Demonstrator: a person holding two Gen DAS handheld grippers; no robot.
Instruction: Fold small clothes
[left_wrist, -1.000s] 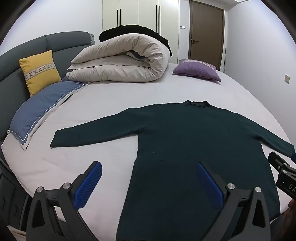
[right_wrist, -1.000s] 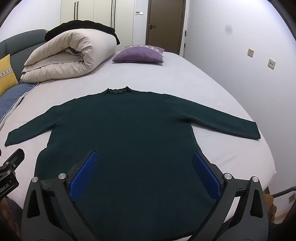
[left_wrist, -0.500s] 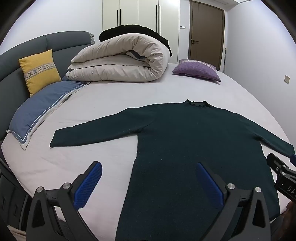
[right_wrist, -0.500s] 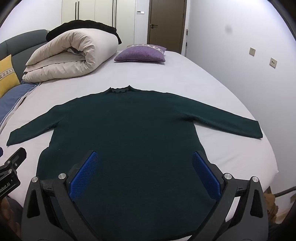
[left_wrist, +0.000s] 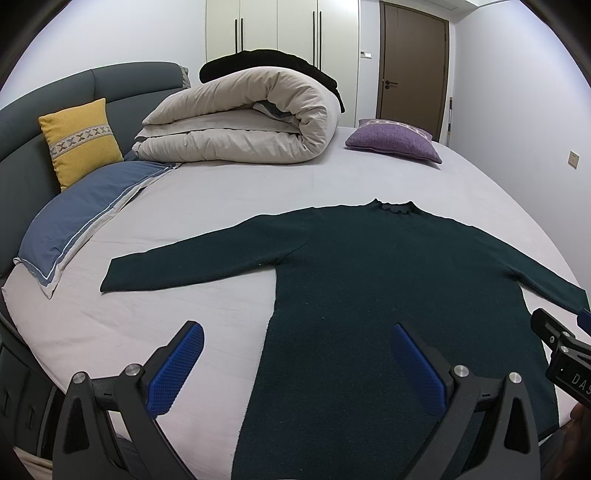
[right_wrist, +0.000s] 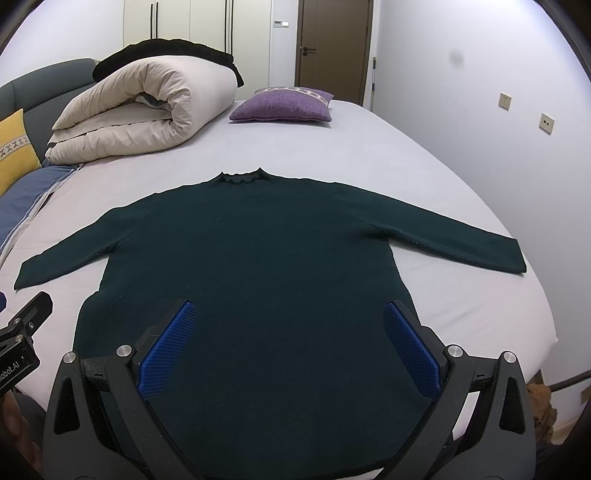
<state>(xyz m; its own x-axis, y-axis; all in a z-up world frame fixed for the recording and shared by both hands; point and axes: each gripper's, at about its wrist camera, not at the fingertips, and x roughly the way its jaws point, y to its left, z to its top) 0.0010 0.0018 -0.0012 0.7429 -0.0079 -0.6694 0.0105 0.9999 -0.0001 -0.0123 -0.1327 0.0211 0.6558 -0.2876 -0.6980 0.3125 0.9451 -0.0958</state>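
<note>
Sweater (left_wrist: 388, 280): very dark green, plain, no print. Bed sheet (left_wrist: 229, 192): pale grey-lilac, plain. Rolled duvet (left_wrist: 240, 122): cream-beige with a grey inner lining; black fabric (left_wrist: 266, 61) on top of it. Cushion (left_wrist: 79, 142): mustard yellow with a pale band of cross-stitch X marks. Second cushion (left_wrist: 393, 140): purple, textured weave, patterned pale strip along its far edge. Pillow (left_wrist: 77, 218): blue, white border. Headboard (left_wrist: 122, 79): slate grey-blue. Door (left_wrist: 413, 62): dark brown. Left claw (left_wrist: 295, 363) and right claw (right_wrist: 288, 345): black frames, bright blue dimpled pads (left_wrist: 175, 367).

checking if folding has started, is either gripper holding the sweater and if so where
Nothing is held. The left gripper and right gripper are both open above the sweater, which lies flat on the bed with both sleeves spread out.
</note>
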